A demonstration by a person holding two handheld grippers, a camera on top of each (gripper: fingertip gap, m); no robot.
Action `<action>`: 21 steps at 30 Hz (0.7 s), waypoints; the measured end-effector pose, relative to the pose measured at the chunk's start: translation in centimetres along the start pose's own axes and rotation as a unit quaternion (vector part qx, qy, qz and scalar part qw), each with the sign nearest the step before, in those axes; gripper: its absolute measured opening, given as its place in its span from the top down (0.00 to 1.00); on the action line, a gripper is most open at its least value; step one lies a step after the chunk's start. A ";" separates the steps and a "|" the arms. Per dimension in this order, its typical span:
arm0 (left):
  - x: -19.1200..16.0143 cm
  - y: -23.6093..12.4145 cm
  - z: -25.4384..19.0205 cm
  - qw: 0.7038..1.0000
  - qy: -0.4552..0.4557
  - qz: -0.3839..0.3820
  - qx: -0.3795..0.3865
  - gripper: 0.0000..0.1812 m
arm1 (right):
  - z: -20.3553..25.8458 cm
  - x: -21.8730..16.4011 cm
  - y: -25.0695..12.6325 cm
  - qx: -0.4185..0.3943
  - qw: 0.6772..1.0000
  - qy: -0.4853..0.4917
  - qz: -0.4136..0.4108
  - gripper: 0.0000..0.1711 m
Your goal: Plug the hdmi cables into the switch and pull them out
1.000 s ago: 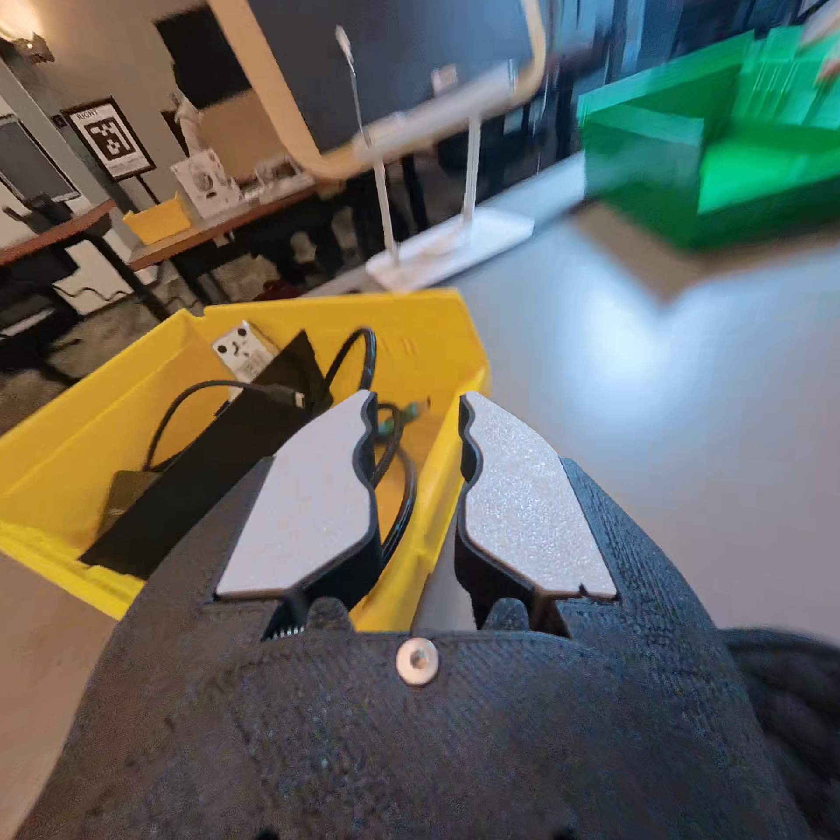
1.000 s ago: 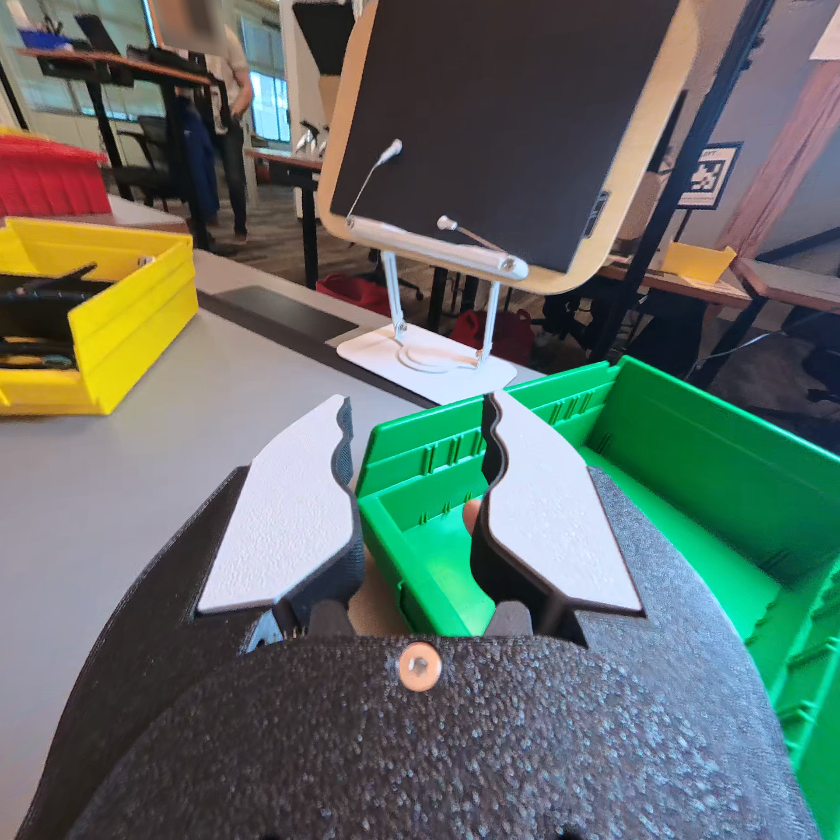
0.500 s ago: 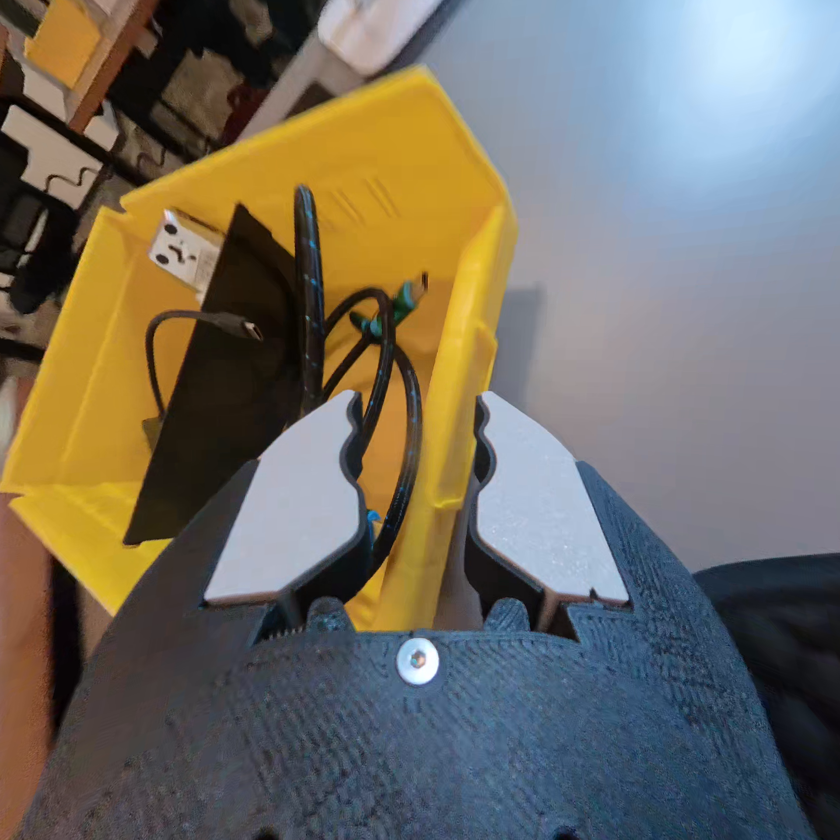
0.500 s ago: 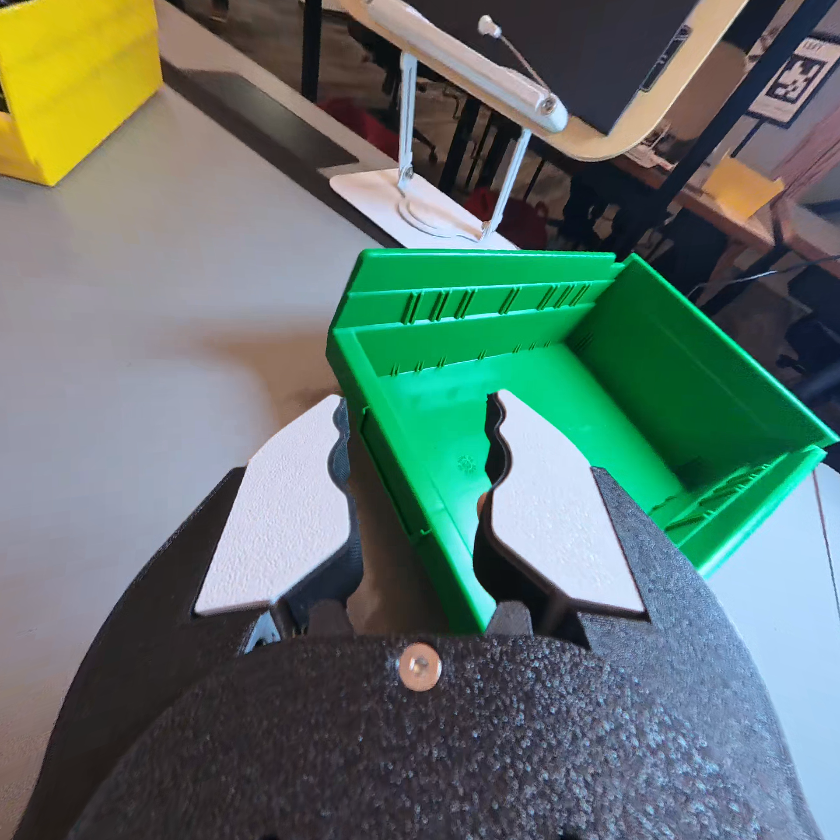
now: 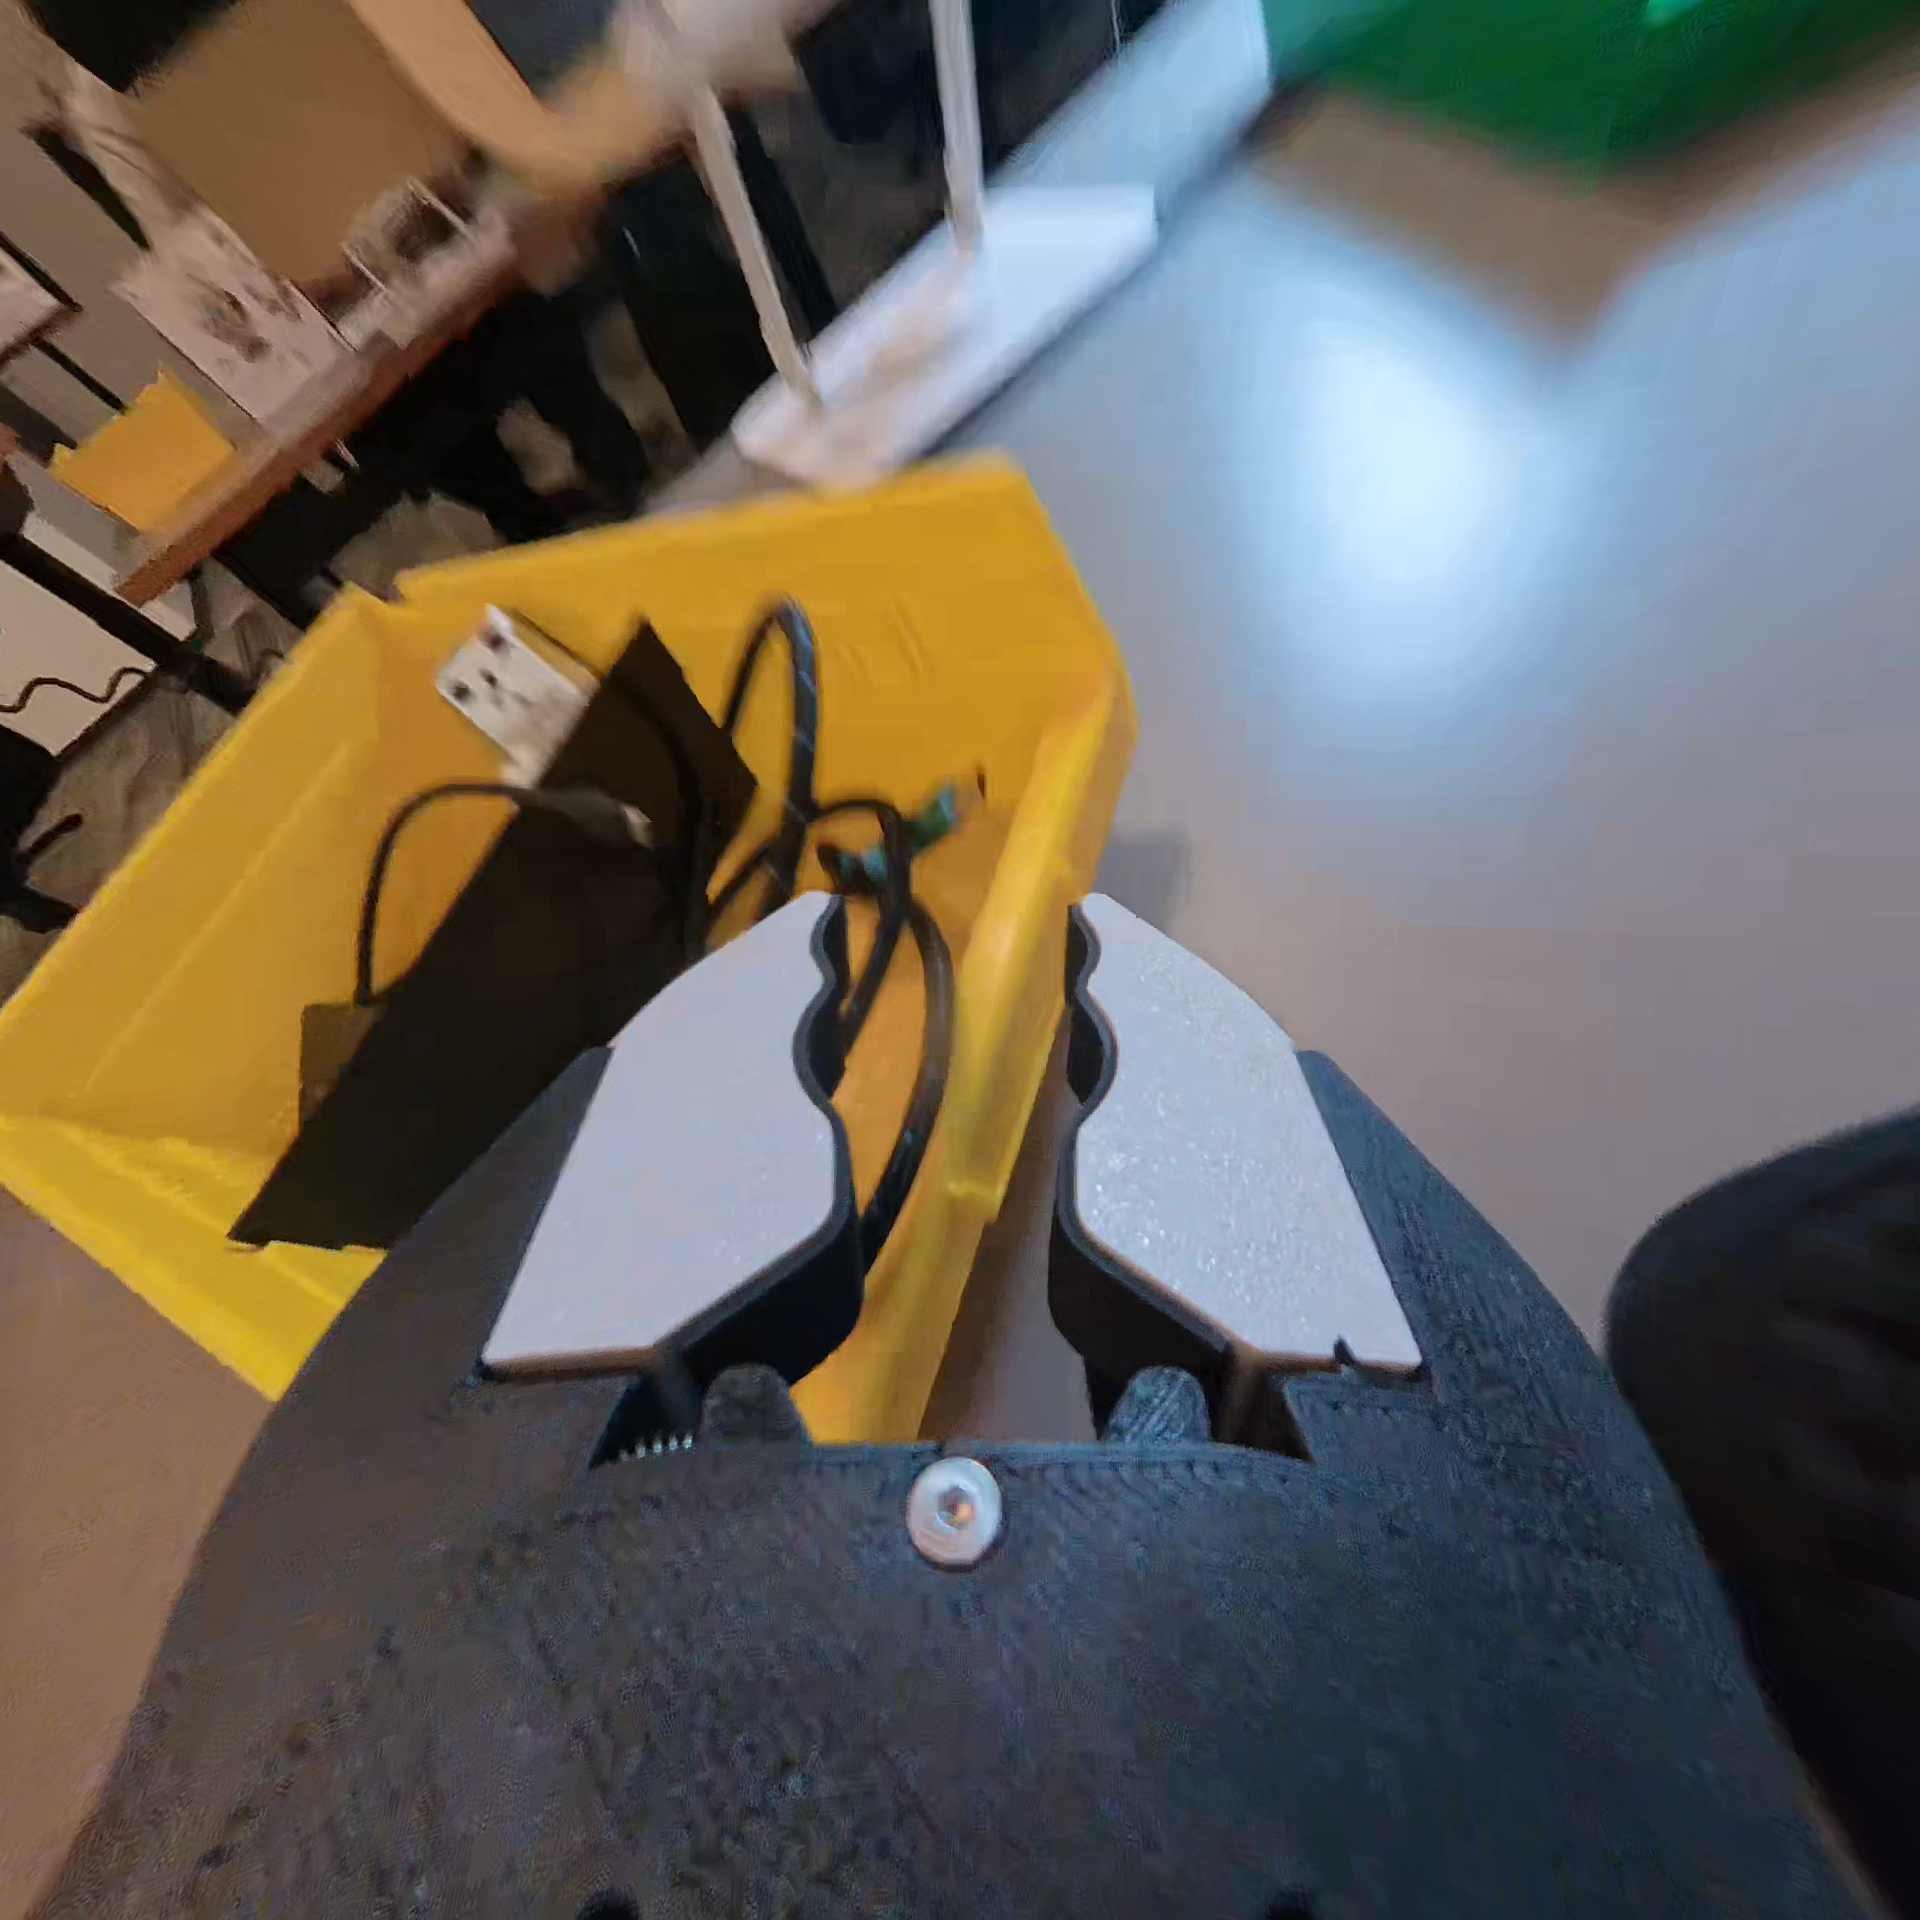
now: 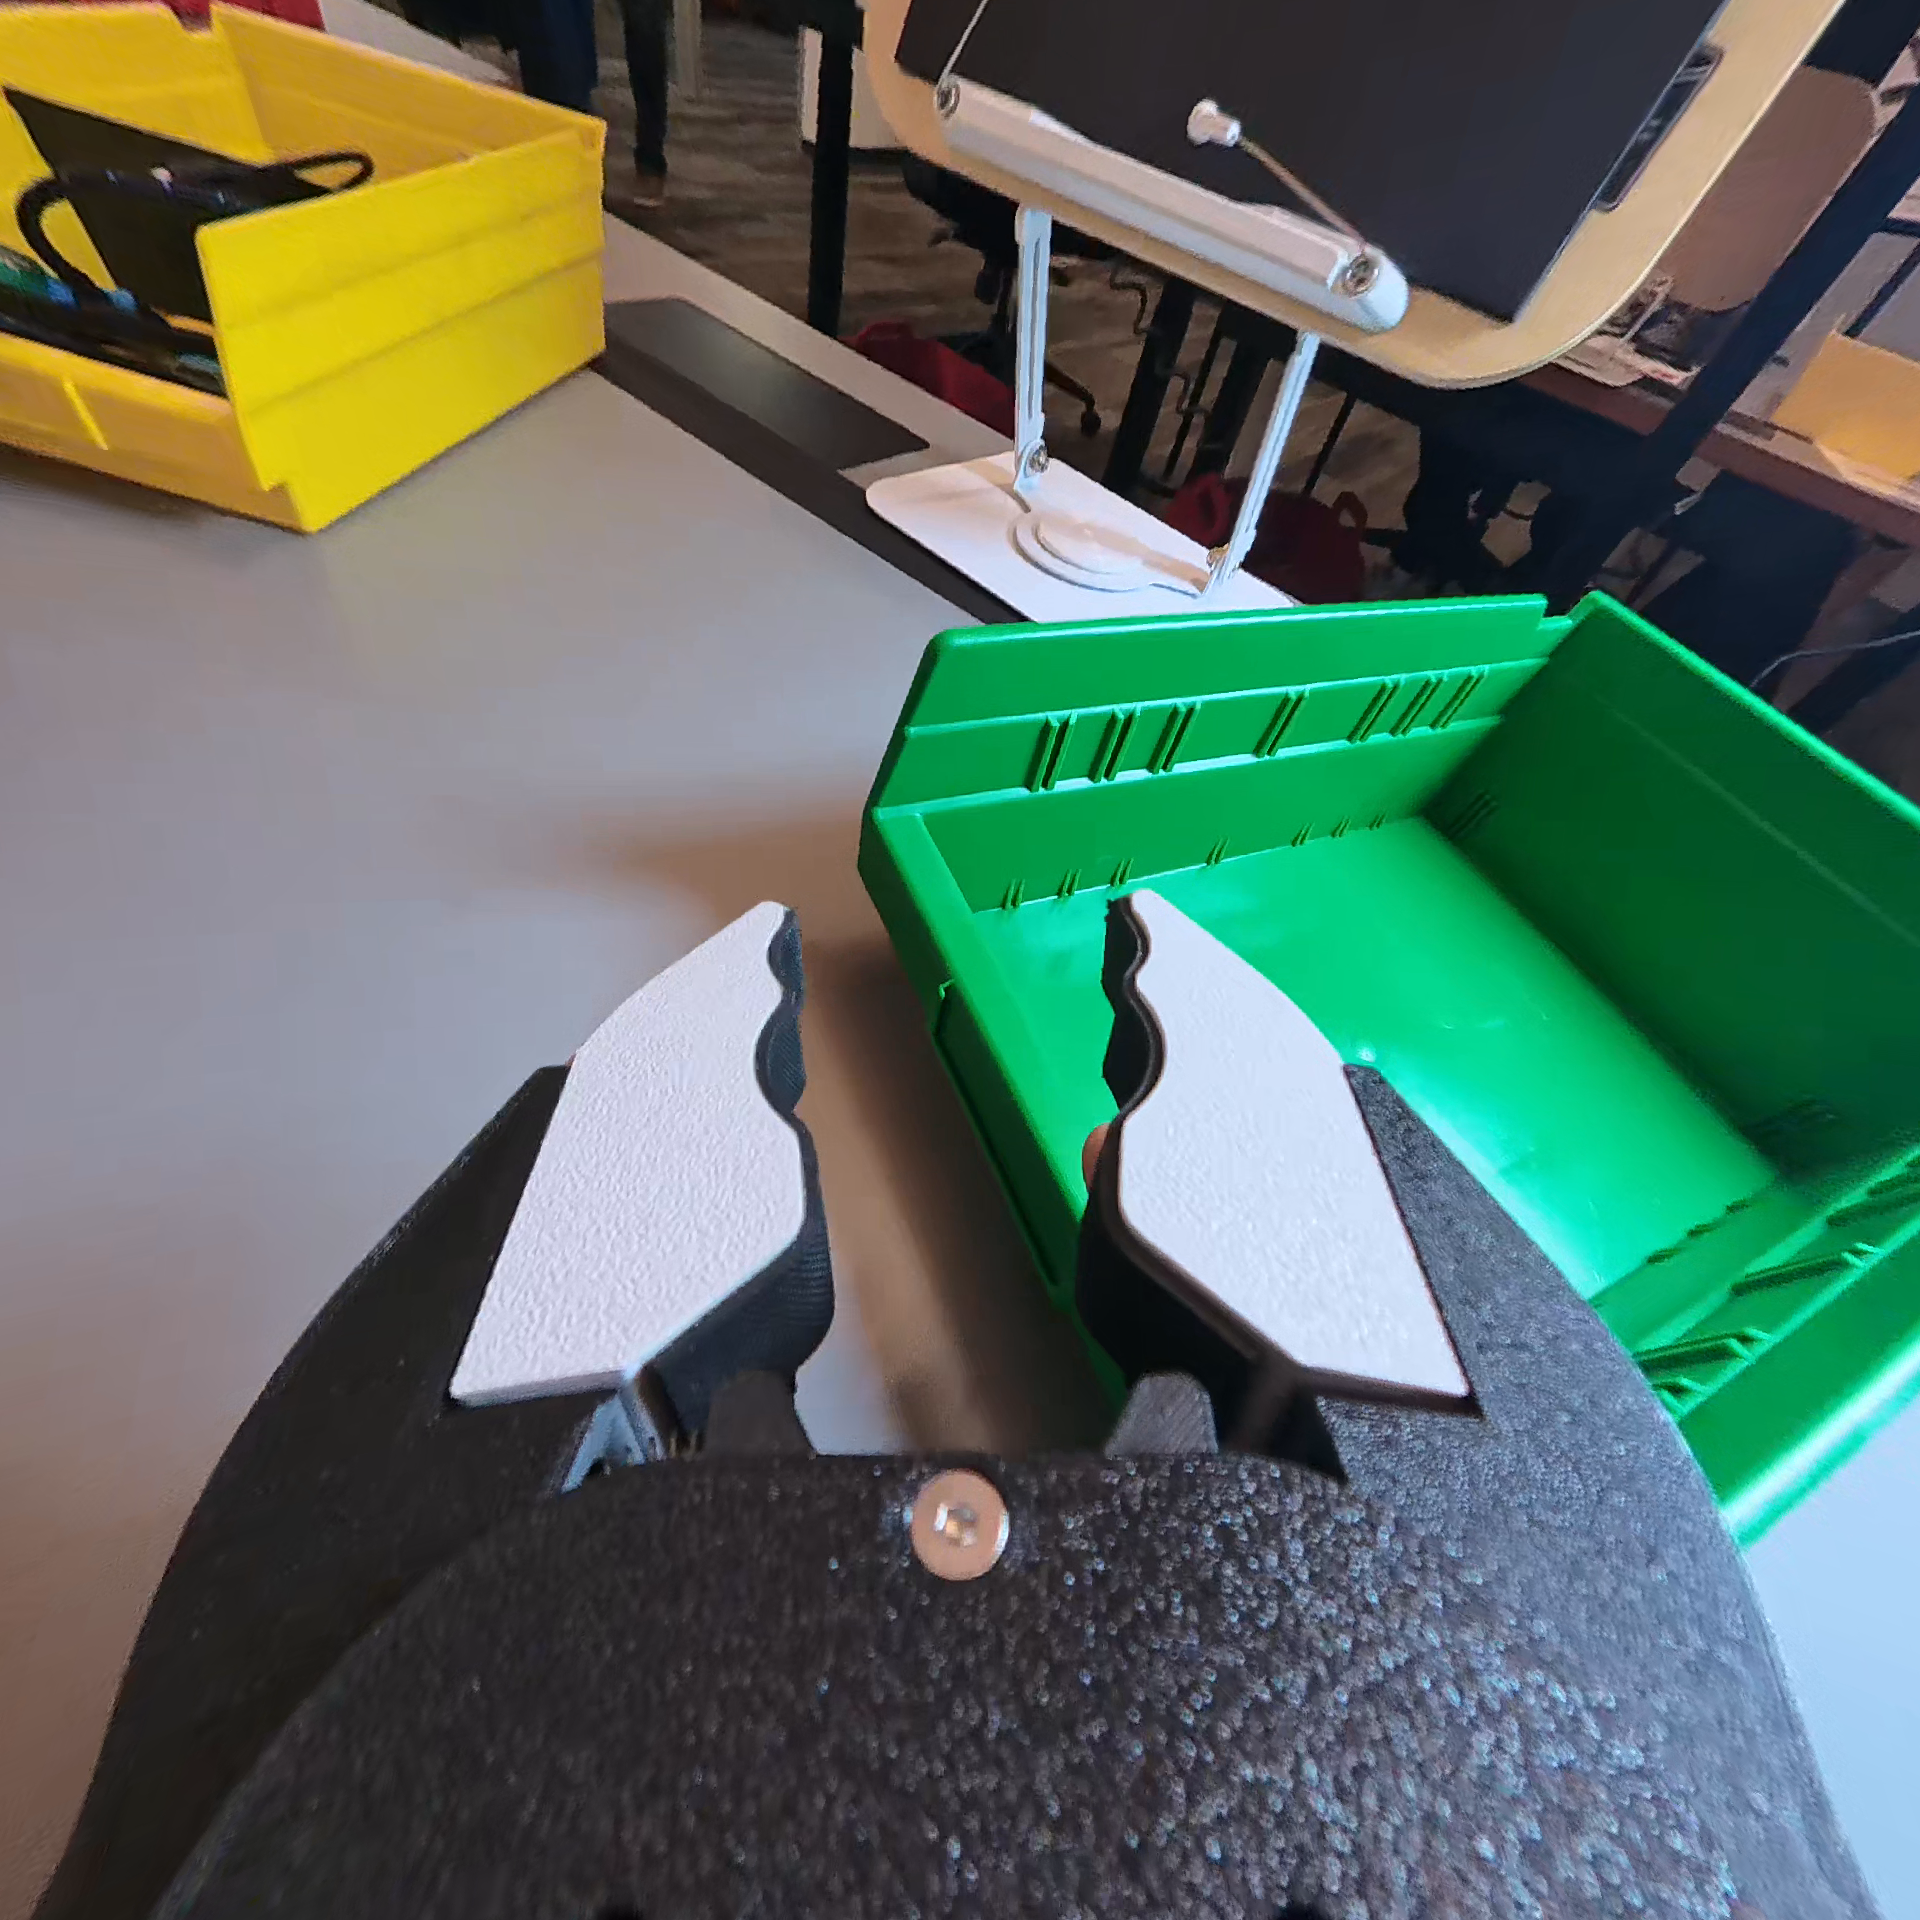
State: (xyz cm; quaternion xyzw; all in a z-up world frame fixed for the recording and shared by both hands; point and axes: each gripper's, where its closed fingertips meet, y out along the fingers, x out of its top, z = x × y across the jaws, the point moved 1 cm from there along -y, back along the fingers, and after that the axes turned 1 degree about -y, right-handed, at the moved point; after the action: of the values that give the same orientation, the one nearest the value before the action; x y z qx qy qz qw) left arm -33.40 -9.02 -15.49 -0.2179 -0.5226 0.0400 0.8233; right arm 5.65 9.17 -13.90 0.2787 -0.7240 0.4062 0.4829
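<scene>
- The left gripper (image 5: 951, 914), a black textured body with two pale grey finger pads, is hovering with its jaws spread, and nothing is sitting between them.
- The right-hand wall of a yellow plastic bin (image 5: 1023, 935) is lying in the gap between the left gripper's fingers, though it is not possible to tell whether either finger is touching it.
- Inside the yellow plastic bin, ahead and to the left of the left gripper, black hdmi cables (image 5: 914, 997) are lying in loose loops, one of them passing just beside the inner edge of the left finger.
- A flat black rectangular switch box (image 5: 540, 966) is leaning across the bin's floor, farther left of the cables, with a small white plug-shaped adapter (image 5: 509, 691) lying at its far end.
- The left wrist view is blurred by motion, so the cable ends and connectors are too smeared to tell apart.
- The right gripper (image 6: 951, 914), of the same black and grey build, is also holding its jaws spread and empty, above the pale grey surface (image 6: 364, 790).
- An empty green plastic bin (image 6: 1455, 1039) is sitting just ahead and to the right of the right gripper, its near left wall lying between the two fingers.
- The right finger is overlapping the green bin's interior in the right wrist view.
- Farther ahead of the right gripper, a dark tablet on a white folding stand (image 6: 1091, 540) is standing at the surface's far edge.
- The yellow bin is showing far ahead and to the left of the right gripper, well apart from the green one.
</scene>
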 end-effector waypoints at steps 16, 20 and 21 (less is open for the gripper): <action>-2.6 10.7 15.9 0.868 -0.384 0.310 0.050 0.69 | -1.3 -0.4 -0.2 -0.009 0.998 0.068 -0.010 0.76; -2.7 11.9 15.5 0.866 -0.399 0.301 0.021 0.91 | -1.0 -0.8 0.2 0.004 0.996 0.091 -0.002 0.76; -2.5 11.9 16.0 0.873 -0.382 0.301 0.034 0.92 | -0.9 -0.8 0.3 0.009 0.995 0.095 -0.001 0.76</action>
State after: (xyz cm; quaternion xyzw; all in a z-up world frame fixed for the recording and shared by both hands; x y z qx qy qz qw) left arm -46.61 6.05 -16.62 -0.3038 -0.7041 0.3838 0.5145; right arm 6.12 10.09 -14.60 0.2439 -0.6711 0.4370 0.5470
